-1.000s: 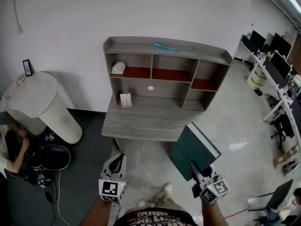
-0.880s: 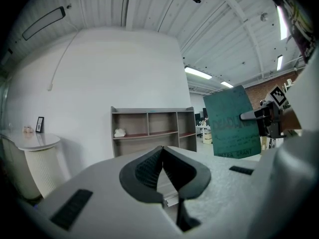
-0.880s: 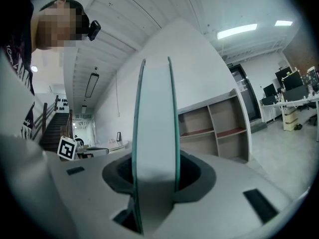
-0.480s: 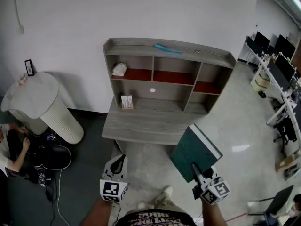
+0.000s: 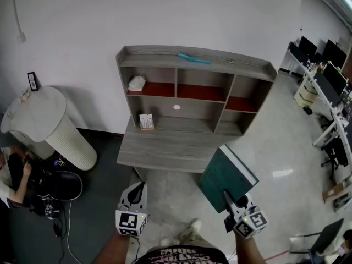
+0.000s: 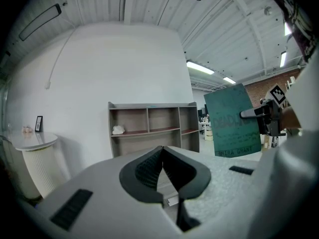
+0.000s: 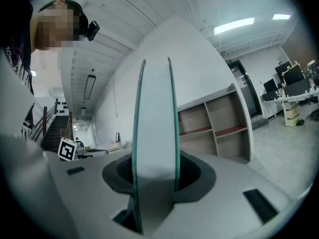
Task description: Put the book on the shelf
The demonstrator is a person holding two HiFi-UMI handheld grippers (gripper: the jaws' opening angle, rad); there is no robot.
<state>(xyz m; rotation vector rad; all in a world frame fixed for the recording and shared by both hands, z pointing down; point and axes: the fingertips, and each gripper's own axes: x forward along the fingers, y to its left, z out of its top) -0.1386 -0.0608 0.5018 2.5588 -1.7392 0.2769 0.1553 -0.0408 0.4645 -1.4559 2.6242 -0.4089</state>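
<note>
Slightly nearer now, the shelf (image 5: 193, 55) looms ahead. Its front right corner lies where the green book's (image 5: 226, 172) long axis points, and the right gripper (image 5: 227, 196) clamps that book by its near edge. Jaws together and empty, the left gripper (image 5: 139, 187) hangs alongside.

Near corner of the book (image 5: 227, 173) hidden between the jaws of the right gripper (image 5: 226, 194), white lump (image 5: 136, 83) in the upper-left compartment of the shelf (image 5: 242, 64) too small to tell — likewise the teal strip (image 5: 193, 58) on top, person (image 5: 10, 176) cut off by the left edge — only an arm and hand show.
</note>
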